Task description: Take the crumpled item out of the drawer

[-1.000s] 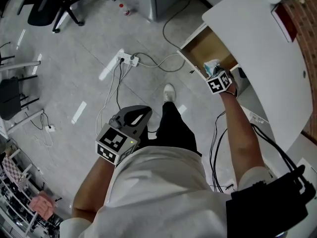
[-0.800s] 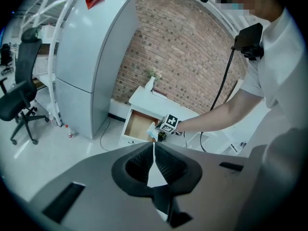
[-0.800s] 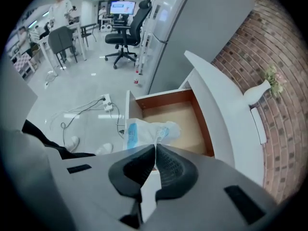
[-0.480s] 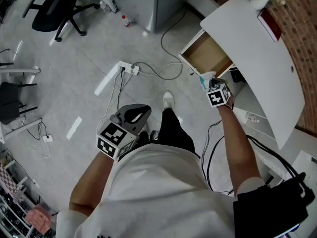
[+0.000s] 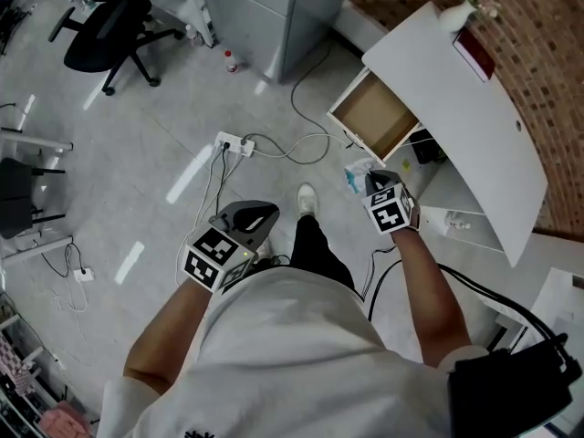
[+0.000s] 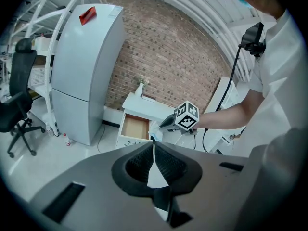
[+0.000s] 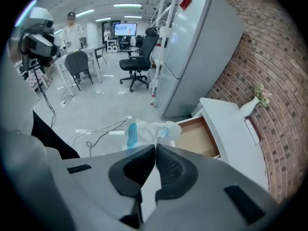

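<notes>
A crumpled white and blue plastic wrapper (image 7: 148, 131) hangs from my right gripper (image 7: 155, 146), which is shut on it. In the head view the wrapper (image 5: 358, 175) and the right gripper (image 5: 370, 184) are over the floor, a short way in front of the open drawer (image 5: 377, 117). The drawer's wooden bottom (image 7: 196, 138) shows bare. My left gripper (image 5: 248, 217) is held low beside my left leg; its jaws (image 6: 154, 146) are shut with nothing between them. From the left gripper view, the right gripper (image 6: 162, 125) holds the wrapper beside the drawer (image 6: 134, 127).
The white desk top (image 5: 456, 108) over the drawer carries a small vase (image 5: 456, 13). A power strip with cables (image 5: 234, 142) lies on the floor ahead of my shoe (image 5: 308, 197). A grey cabinet (image 5: 274, 7), a bottle (image 5: 231, 60) and an office chair (image 5: 109, 39) stand further off.
The right gripper has pulled back out of the drawer toward my body, carrying the wrapper with it. The left gripper has hardly moved.
</notes>
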Demonstrator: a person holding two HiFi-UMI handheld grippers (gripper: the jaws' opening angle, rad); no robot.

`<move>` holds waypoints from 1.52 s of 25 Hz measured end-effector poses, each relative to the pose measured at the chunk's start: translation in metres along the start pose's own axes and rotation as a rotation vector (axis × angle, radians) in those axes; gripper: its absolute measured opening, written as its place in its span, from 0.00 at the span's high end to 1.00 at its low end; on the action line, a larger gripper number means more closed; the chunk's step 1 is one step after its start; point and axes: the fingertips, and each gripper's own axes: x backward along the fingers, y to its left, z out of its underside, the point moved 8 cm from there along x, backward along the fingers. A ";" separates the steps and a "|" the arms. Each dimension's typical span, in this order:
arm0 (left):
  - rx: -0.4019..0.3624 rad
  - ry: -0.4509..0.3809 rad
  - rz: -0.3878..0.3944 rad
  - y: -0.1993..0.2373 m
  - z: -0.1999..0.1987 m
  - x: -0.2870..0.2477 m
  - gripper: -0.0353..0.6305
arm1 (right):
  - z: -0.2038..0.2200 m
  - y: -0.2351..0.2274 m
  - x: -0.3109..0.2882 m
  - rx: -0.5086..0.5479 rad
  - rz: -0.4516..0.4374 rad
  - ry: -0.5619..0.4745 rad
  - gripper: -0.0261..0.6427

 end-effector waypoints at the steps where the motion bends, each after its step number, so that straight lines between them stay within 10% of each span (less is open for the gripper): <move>1: -0.005 -0.003 0.003 -0.003 0.002 0.005 0.91 | -0.002 0.010 0.011 0.003 -0.006 -0.011 0.91; 38: -0.024 -0.045 0.006 -0.021 0.065 0.102 0.91 | -0.047 0.172 0.152 0.099 -0.075 -0.172 0.92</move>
